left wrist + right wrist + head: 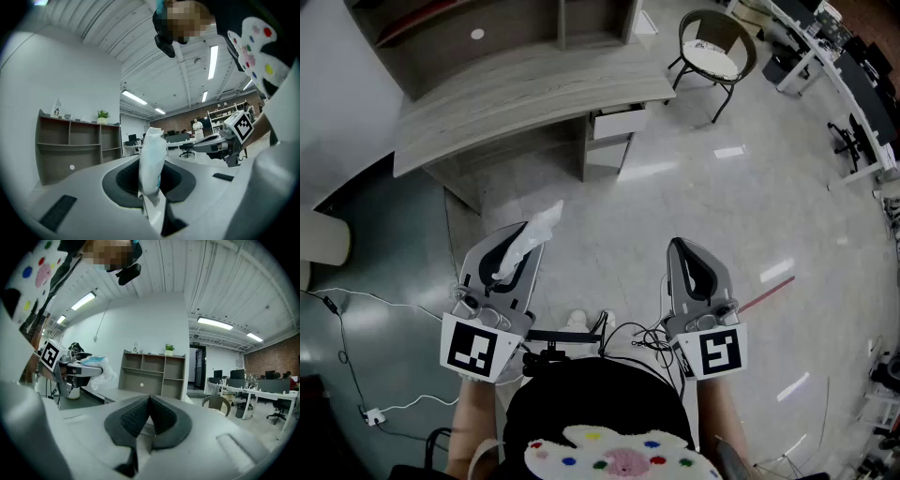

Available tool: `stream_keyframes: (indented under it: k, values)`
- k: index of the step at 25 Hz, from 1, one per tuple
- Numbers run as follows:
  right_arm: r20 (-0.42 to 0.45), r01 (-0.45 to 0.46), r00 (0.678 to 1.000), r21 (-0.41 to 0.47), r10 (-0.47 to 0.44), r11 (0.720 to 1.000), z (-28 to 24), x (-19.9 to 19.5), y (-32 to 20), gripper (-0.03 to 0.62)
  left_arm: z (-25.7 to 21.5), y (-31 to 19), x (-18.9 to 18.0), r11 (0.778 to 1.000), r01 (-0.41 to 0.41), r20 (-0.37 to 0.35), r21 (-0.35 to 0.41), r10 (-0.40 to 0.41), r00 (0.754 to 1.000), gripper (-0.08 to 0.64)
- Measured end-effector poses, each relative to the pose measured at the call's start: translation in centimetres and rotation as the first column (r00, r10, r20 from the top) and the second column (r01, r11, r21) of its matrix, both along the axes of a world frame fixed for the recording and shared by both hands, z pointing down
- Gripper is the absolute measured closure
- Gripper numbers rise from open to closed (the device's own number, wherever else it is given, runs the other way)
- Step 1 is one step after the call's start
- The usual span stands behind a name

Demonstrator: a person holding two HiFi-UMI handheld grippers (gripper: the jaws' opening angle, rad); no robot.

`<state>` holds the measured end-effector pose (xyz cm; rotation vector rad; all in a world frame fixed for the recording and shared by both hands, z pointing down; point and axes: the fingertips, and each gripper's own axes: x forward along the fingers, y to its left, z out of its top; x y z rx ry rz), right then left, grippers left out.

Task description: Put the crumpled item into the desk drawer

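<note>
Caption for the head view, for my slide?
Left gripper holds the crumpled white item before the desk; right gripper shut and empty.

The person is wearing a black top (581, 394) with a white, colour-dotted palette print (614, 457). The grey left gripper (521, 234) and right gripper (678, 247) are bearing black-and-white marker cubes (475, 349).

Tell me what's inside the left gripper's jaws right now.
A crumpled white item is clamped in the left gripper, sticking out past the jaws. Its lower end sits down in the gap, covered, so how far it reaches can't be seen.
</note>
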<state>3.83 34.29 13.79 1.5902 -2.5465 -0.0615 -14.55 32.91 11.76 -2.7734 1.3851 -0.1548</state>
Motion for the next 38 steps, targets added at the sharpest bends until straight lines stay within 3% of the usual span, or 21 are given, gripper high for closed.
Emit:
stream_keyframes:
  k: [12, 22, 38]
  values:
    - [-0.006, 0.002, 1.0, 0.003, -0.002, 1.0, 0.0, -0.7, -0.1, 0.583, 0.3, 0.0, 0.0, 1.0, -0.016, 0.015, 0.001, 0.016, 1.0, 0.499]
    - [0.027, -0.056, 0.998, 0.011, 0.056, 0.998, -0.5, -1.6, 0.4, 0.583, 0.0, 0.1, -1.3, 0.999, -0.048, 0.029, 0.026, 0.047, 0.998, 0.5]
    - [-0.005, -0.07, 0.998, 0.009, 0.07, 0.997, 1.0, -1.7, -1.4, 0.583, 1.1, -2.2, -1.8, 0.998, -0.053, 0.034, 0.037, 0.051, 0.998, 0.5]
